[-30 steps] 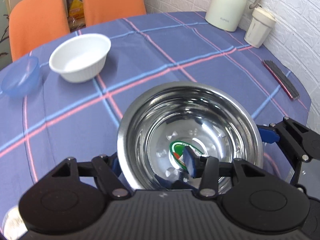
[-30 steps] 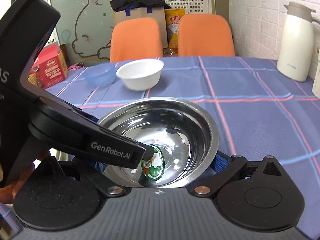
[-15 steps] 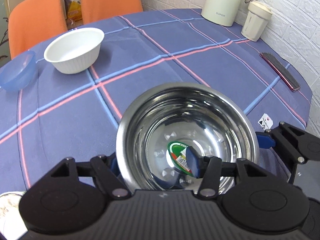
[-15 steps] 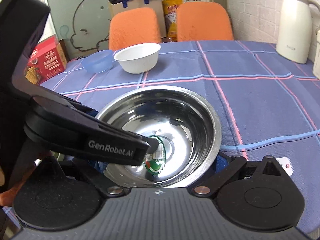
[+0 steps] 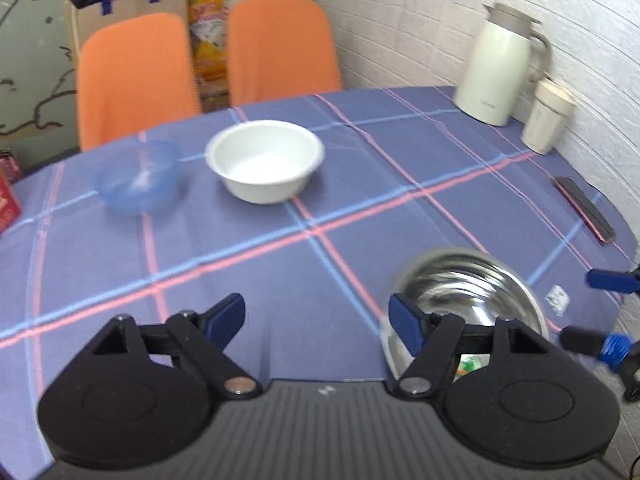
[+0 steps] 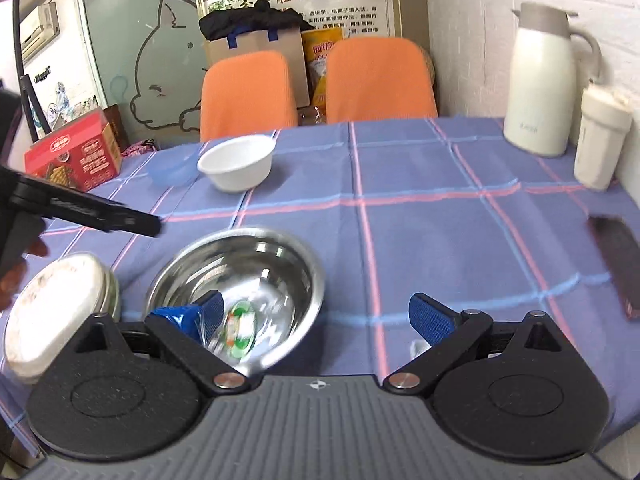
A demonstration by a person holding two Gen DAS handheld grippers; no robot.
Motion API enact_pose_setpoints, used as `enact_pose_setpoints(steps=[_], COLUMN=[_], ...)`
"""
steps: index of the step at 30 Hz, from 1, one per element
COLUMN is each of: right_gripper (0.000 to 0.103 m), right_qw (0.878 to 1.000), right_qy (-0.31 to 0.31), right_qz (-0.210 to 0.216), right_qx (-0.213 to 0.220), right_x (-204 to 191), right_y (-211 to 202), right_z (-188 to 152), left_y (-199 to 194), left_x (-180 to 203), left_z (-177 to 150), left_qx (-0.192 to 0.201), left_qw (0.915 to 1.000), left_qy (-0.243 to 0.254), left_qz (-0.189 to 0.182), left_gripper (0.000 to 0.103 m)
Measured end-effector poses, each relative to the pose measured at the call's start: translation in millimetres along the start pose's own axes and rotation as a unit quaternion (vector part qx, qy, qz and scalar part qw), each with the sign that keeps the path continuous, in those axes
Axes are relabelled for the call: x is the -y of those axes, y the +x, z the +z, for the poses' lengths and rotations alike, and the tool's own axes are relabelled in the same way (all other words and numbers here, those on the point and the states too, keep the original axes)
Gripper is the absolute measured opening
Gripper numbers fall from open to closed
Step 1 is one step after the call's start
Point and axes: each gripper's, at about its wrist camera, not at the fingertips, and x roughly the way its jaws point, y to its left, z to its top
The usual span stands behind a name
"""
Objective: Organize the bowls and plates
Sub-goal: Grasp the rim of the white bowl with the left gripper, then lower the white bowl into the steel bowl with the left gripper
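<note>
Steel bowl [image 6: 240, 280] just got let go: both the left gripper [image 5: 318, 318] and right gripper [image 6: 316, 312] are spread now, beside the plate stack [image 6: 60, 304]. White bowl [image 5: 265, 160] probably next.

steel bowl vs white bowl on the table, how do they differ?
The steel bowl is shiny metal with a green label inside; the white bowl is matte and empty. The steel bowl is wider and sits at the near edge beside the right gripper; the white bowl sits farther back. Both are upright on the tablecloth.
</note>
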Motion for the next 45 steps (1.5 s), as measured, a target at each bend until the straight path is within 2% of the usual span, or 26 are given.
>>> enact_pose_setpoints(steps=[5, 9, 13, 15, 17, 23, 31, 34, 37, 40, 43, 45], right_gripper=[0.087, 0.087, 0.087, 0.087, 0.087, 0.087, 0.085, 0.084, 0.082, 0.082, 0.082, 0.082], right_qw=[0.999, 0.994, 0.988, 0.985, 0.982, 0.974, 0.964, 0.962, 0.964, 0.967, 0.968, 0.97], right_qy=[-0.048, -0.105, -0.14, -0.152, -0.163, -0.186, -0.224, -0.235, -0.236, -0.227, -0.224, -0.222], right_qz=[0.015, 0.032, 0.05, 0.056, 0.06, 0.073, 0.088, 0.092, 0.094, 0.105, 0.104, 0.101], right_qx=[0.012, 0.001, -0.03, -0.052, -0.069, -0.104, -0.114, -0.1, -0.077, -0.055, -0.036, -0.021], right_x=[-8.9, -24.4, -37.5, -40.7, -43.4, -45.7, -61.1, -64.9, -67.5, -70.8, -71.1, -72.0], right_y=[32.2, 72.6, 125.4, 151.0, 172.2, 216.4, 245.4, 244.7, 239.2, 231.2, 218.6, 205.2], right_z=[48.0, 88.3, 115.5, 121.1, 123.0, 120.2, 121.8, 115.8, 112.5, 116.7, 121.7, 123.5], left_y=[-9.0, 4.0, 47.3, 78.3, 109.6, 172.4, 190.7, 191.5, 190.7, 186.4, 172.0, 162.4], left_x=[-43.1, -69.8, -77.1, -76.1, -76.0, -83.3, -80.5, -81.2, -79.6, -76.9, -69.2, -67.0], left_z=[43.6, 92.1, 132.4, 145.9, 153.4, 157.2, 148.6, 146.6, 145.3, 145.3, 145.3, 145.1], left_qx=[0.027, 0.037, 0.019, -0.005, -0.027, -0.061, -0.069, -0.07, -0.07, -0.068, -0.05, -0.047], left_qw=[0.999, 0.9987, 0.9987, 0.9985, 0.9982, 0.9968, 0.9971, 0.997, 0.9971, 0.9965, 0.998, 0.9979], left_qy=[-0.018, -0.035, -0.041, -0.035, -0.032, -0.032, -0.012, -0.016, -0.011, -0.015, 0.007, 0.005], left_qz=[0.032, 0.008, -0.024, -0.043, -0.042, -0.04, -0.029, -0.03, -0.03, -0.046, -0.037, -0.045], left_gripper=[0.072, 0.072, 0.072, 0.072, 0.072, 0.072, 0.07, 0.068, 0.06, 0.059, 0.059, 0.059])
